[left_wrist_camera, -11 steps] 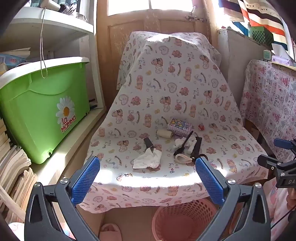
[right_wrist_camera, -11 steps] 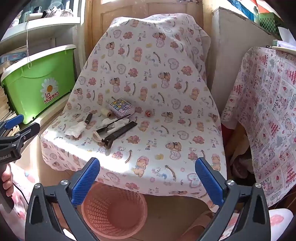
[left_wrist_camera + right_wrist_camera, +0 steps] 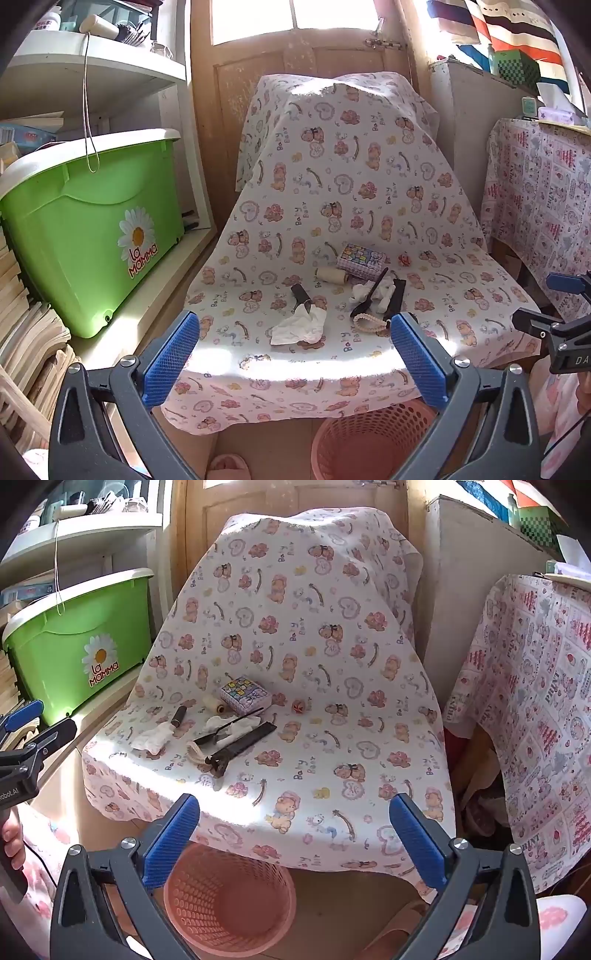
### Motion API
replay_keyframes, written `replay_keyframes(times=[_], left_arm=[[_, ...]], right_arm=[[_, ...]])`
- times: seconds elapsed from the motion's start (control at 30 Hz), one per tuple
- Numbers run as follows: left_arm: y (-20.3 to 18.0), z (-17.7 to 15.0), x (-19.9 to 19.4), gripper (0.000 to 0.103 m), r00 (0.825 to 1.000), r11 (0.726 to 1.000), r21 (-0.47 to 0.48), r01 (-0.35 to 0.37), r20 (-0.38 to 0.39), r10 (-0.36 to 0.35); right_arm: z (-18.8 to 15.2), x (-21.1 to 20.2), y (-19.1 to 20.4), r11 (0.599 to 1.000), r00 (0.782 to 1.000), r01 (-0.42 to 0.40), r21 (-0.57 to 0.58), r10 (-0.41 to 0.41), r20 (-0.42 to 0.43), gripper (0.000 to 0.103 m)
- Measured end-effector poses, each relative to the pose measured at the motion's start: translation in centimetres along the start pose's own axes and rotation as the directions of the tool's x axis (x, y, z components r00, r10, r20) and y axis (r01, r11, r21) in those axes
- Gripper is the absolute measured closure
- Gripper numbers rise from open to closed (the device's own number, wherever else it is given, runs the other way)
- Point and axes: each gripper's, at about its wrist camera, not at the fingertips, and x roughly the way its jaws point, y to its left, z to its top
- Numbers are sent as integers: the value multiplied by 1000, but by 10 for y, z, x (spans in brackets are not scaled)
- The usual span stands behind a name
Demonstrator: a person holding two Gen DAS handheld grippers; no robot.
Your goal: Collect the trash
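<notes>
A chair draped in a bear-print cloth point(image 3: 343, 177) carries the litter. On it lie a crumpled white tissue point(image 3: 301, 326) point(image 3: 153, 736), a second tissue wad point(image 3: 384, 290) point(image 3: 243, 723) under a black plastic spoon point(image 3: 369, 293), a black comb point(image 3: 396, 299), a beige scalloped band point(image 3: 369, 325), a thread spool point(image 3: 330, 275), a patterned little box point(image 3: 360, 258) and a dark-handled knife point(image 3: 300, 293). A pink mesh basket point(image 3: 369, 439) point(image 3: 229, 897) stands on the floor below the seat's front edge. My left gripper point(image 3: 294, 358) and right gripper point(image 3: 294, 840) hover before the seat, both open with nothing between them.
A green lidded bin point(image 3: 88, 229) sits on a low shelf at left, with stacked papers point(image 3: 26, 332) beside it. A table under a pink printed cloth point(image 3: 539, 206) stands at right. A person's hand point(image 3: 11, 834) grips the left tool's handle. Pink slippers lie on the floor.
</notes>
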Motion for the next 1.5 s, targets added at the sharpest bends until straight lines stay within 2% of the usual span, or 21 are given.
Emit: replay_keyframes(times=[0.23, 1.5], left_arm=[[4, -3, 1, 1, 1000, 1000, -29, 6, -6, -6], [3, -2, 0, 1, 1000, 1000, 2, -7, -1, 7]], right_arm=[[1, -1, 1, 1000, 1000, 0, 3, 0, 6, 0], [0, 0, 0, 1000, 1000, 7, -1, -7, 12, 0]])
